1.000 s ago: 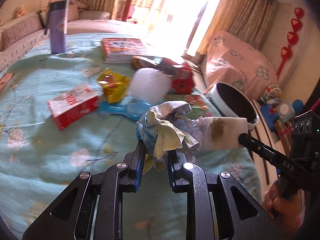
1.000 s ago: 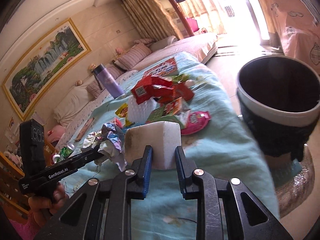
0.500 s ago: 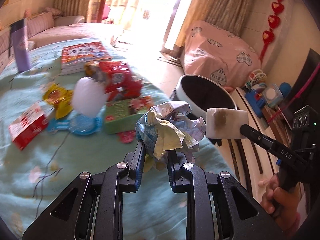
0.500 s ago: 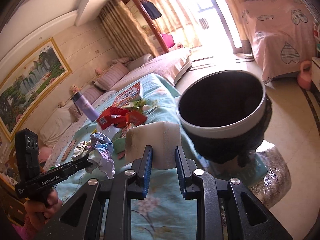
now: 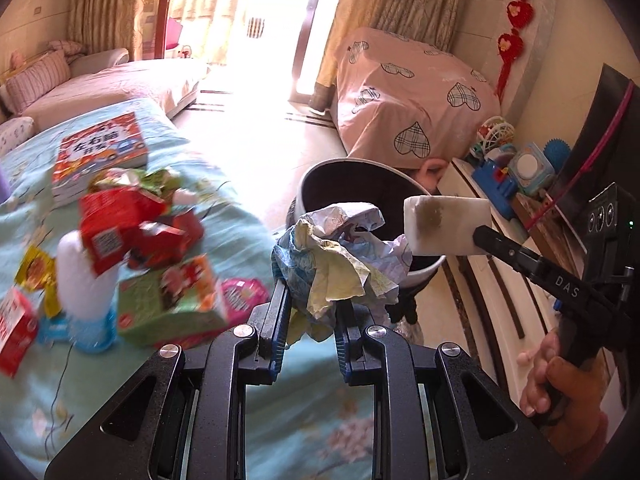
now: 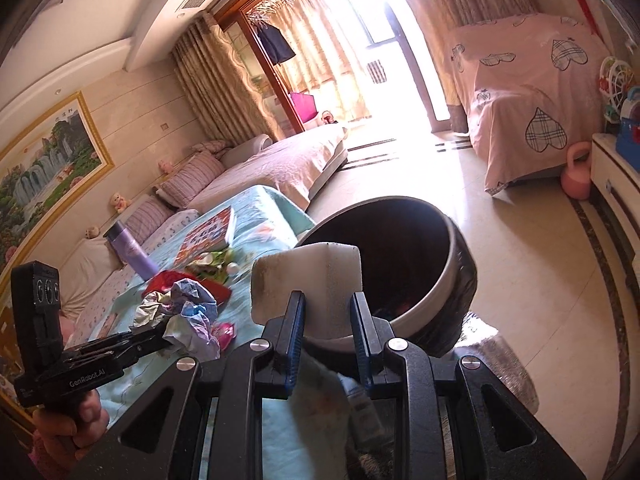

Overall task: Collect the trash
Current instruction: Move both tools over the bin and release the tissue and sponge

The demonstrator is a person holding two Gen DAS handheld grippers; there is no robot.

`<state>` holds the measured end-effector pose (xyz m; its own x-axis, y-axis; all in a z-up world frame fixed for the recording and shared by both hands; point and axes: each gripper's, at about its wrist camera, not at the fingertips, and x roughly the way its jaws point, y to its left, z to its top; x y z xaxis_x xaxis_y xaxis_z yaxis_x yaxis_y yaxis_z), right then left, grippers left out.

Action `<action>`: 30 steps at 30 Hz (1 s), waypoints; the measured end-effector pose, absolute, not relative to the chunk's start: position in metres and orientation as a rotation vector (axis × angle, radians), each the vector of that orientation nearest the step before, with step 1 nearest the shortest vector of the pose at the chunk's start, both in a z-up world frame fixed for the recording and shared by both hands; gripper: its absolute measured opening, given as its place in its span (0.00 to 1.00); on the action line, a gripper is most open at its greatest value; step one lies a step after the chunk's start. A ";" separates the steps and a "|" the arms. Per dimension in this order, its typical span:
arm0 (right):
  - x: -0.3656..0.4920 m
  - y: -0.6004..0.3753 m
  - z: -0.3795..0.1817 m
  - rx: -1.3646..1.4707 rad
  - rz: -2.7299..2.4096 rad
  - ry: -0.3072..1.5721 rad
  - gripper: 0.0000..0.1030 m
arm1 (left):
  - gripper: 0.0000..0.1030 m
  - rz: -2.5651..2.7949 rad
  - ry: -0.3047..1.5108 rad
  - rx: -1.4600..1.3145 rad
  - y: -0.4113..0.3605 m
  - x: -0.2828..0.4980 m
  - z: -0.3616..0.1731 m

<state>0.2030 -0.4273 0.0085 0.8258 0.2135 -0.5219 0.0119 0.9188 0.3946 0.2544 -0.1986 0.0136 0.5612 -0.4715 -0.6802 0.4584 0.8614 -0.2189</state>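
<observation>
Open mouth of the dark bin (image 6: 400, 264) just beyond both loaded claws, red cartons (image 5: 132, 224) crowding the left.

The right hand-held gripper (image 5: 486, 236), seen from the left wrist view, bears the white letters "DAS" along the side of its black arm, behind the fingers. The left hand-held gripper (image 6: 168, 334), seen from the right wrist view, carries the white marking "GenRobot.AI" on its black body, just above the grip. Beyond the left hand-held gripper and to its left, a book (image 5: 100, 152) lying flat on the bed shows large Chinese characters reading "左右脑开发" on its cover; print on the nearby red cartons (image 5: 120, 224) is too blurred to read.
</observation>
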 end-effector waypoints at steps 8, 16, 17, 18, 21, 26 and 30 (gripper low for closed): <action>0.225 -0.444 0.007 0.364 0.070 0.616 0.23 | 0.18 -0.562 0.817 0.021 -0.236 0.282 0.019; 0.247 -0.452 0.003 0.325 0.050 0.653 0.23 | 0.19 -0.576 0.863 0.052 -0.267 0.311 0.010; 0.249 -0.453 0.002 0.322 0.049 0.655 0.23 | 0.19 -0.574 0.871 0.054 -0.271 0.315 0.007; 0.251 -0.454 0.002 0.320 0.049 0.658 0.23 | 0.19 -0.573 0.878 0.055 -0.273 0.318 0.005; 0.259 -0.457 0.001 0.308 0.044 0.666 0.23 | 0.20 -0.574 0.893 0.062 -0.282 0.326 -0.002; 0.276 -0.464 -0.006 0.305 0.040 0.701 0.31 | 0.48 -0.596 0.917 0.083 -0.291 0.330 -0.010; 0.273 -0.465 -0.011 0.321 0.035 0.709 0.42 | 0.53 -0.599 0.909 0.060 -0.282 0.325 -0.009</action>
